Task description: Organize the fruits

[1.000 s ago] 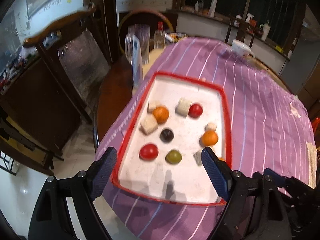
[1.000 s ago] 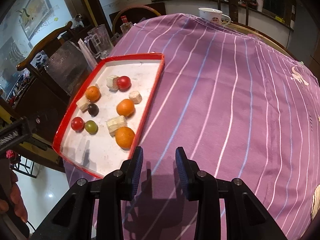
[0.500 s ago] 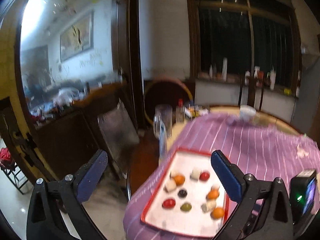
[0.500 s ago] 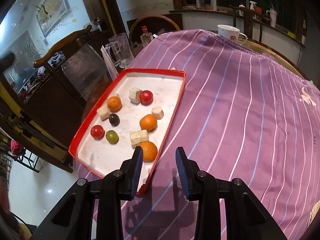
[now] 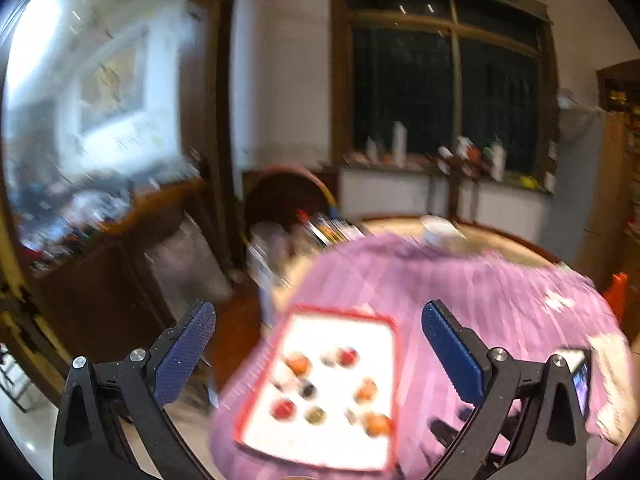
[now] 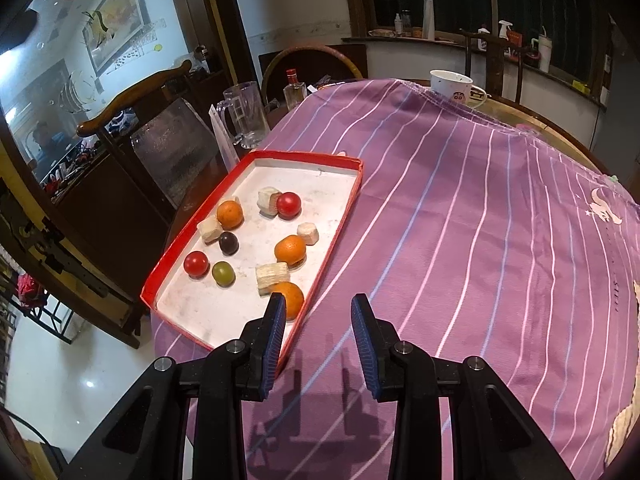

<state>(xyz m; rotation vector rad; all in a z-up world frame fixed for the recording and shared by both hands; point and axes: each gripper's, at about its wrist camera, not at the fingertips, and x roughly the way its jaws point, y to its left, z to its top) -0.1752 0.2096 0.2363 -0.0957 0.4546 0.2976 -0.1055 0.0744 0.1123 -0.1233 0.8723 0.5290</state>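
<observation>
Just L of right hand-held gripper: tray w/ fruits.

**Blur on my left, sharp on my right**

My left view is smeared throughout: the red tray and the fruit in it are soft streaks, and only my left claw reads crisp. A bright glare washes out the upper left wall. My right view is sharp, lit warmly from overhead, with my right claw casting a dark shadow onto the purple cloth. The windows are black. Both views bow at the edges, with dark corners.
</observation>
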